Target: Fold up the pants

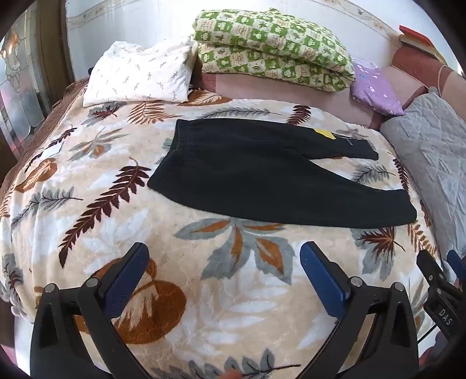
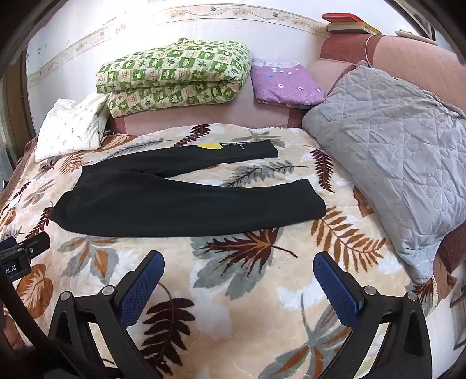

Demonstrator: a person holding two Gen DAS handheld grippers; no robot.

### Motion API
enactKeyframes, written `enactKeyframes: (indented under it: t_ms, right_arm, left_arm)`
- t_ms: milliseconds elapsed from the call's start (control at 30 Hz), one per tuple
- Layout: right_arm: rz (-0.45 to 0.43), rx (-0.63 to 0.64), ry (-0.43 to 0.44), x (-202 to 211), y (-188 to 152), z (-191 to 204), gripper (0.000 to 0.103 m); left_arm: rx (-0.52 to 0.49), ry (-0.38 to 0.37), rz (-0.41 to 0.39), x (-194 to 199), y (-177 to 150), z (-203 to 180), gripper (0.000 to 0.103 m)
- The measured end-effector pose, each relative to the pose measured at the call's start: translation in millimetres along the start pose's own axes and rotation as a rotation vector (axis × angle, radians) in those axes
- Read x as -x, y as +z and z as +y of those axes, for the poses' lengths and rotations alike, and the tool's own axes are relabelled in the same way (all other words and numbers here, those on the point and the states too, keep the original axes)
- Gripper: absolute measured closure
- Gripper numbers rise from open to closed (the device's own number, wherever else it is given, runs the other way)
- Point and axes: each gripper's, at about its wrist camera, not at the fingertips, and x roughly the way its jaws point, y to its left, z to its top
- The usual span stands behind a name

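Black pants [image 1: 262,172] lie flat on the leaf-patterned blanket [image 1: 116,204], waistband to the left, two legs spread to the right. A yellow patch [image 1: 324,133] marks the far leg. They also show in the right wrist view [image 2: 180,198], yellow patch [image 2: 210,145] on the far leg. My left gripper [image 1: 224,256] is open and empty, hovering over the blanket [image 2: 262,291] short of the near leg. My right gripper [image 2: 238,265] is open and empty, short of the near leg's cuff end. Each gripper shows at the edge of the other's view.
A white pillow [image 1: 139,75], a green checked quilt [image 1: 271,46] and a purple folded cloth [image 1: 375,87] lie at the back. A grey quilted cushion [image 2: 396,151] lies at the right. Books [image 2: 346,24] sit on the headboard.
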Motion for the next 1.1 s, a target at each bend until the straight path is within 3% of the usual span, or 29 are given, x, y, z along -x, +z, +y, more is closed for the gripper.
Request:
enactKeyframes:
  t_ms: [167, 833, 1100]
  right_arm:
    - [0.006, -0.001, 0.0, -1, 0, 0, 0.0]
    - [0.008, 0.024, 0.015, -5, -1, 11, 0.0]
    - [0.002, 0.031, 0.015, -3, -1, 12, 0.0]
  left_arm:
    - [0.029, -0.031, 0.05, -10, -1, 8, 0.0]
    - [0.012, 0.001, 0.049, -13, -1, 13, 0.0]
    - [-0.009, 0.018, 0.014, -8, 0, 14, 0.0]
